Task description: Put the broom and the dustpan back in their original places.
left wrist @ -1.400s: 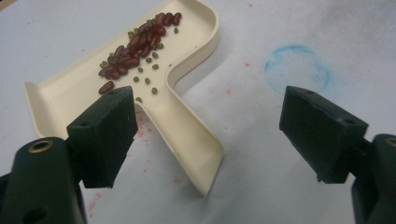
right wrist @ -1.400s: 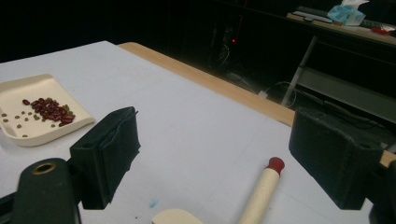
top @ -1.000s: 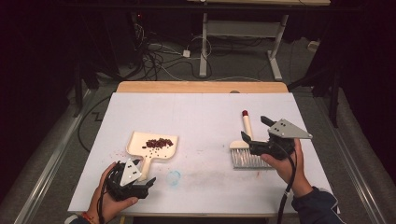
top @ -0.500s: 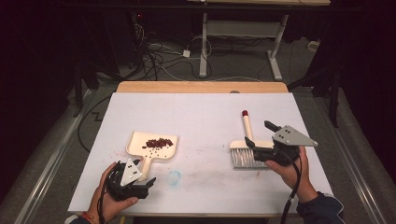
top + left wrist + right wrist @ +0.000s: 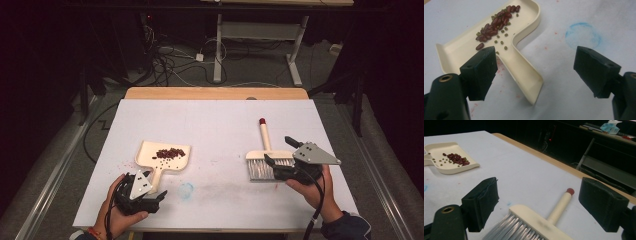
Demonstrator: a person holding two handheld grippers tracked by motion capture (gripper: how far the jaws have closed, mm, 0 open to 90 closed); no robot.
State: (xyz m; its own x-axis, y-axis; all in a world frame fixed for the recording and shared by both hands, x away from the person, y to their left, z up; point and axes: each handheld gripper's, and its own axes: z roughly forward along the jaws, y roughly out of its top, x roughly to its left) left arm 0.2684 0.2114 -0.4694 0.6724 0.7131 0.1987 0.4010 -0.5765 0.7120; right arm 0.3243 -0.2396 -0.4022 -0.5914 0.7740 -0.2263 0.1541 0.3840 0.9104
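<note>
A cream dustpan lies on the white table at the front left, with dark red beans and small green ones piled in its tray. My left gripper is open just behind the dustpan's handle, whose end lies below the gap between the jaws, untouched. A cream hand brush with a red-tipped handle lies flat at the front right. My right gripper is open beside the brush head, its jaws apart above the bristles and holding nothing. The dustpan also appears far left in the right gripper view.
A faint blue ring and pink smudges mark the white table cover. A wooden edge runs along the far side. Beyond it are cables and desk legs on the floor.
My right gripper has drawn back a little toward the near right, away from the brush handle. The brush, the dustpan and the left gripper have stayed put.
</note>
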